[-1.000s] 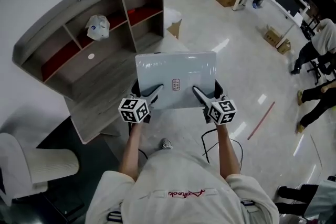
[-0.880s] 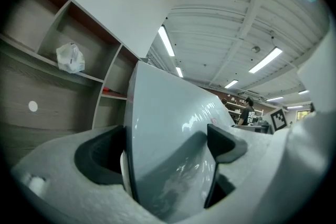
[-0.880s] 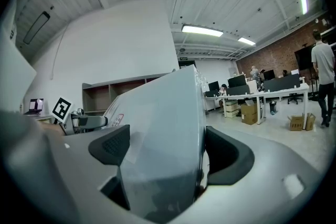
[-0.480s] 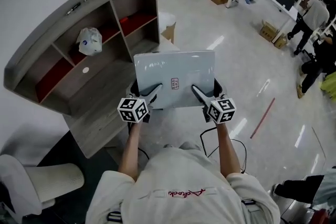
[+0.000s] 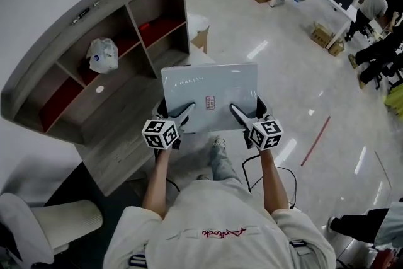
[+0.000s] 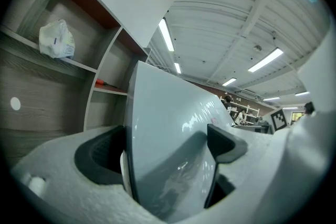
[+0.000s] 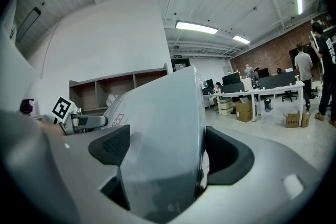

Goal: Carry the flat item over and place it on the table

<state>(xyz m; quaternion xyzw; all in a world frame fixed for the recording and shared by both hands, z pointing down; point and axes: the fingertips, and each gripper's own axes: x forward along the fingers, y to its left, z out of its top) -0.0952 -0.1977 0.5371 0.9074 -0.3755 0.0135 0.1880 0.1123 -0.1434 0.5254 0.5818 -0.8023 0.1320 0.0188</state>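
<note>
Your left gripper (image 5: 184, 112) is clamped on the near left edge of the flat grey item (image 5: 210, 88), and your right gripper (image 5: 236, 111) is clamped on its near right edge. Each pair of jaws pinches the panel between its pads. The item lies roughly level, reaching forward past both sets of tips. Ahead and left of your left gripper stands a wooden shelf unit (image 5: 116, 135), with a white bag (image 5: 102, 55) in one compartment.
</note>
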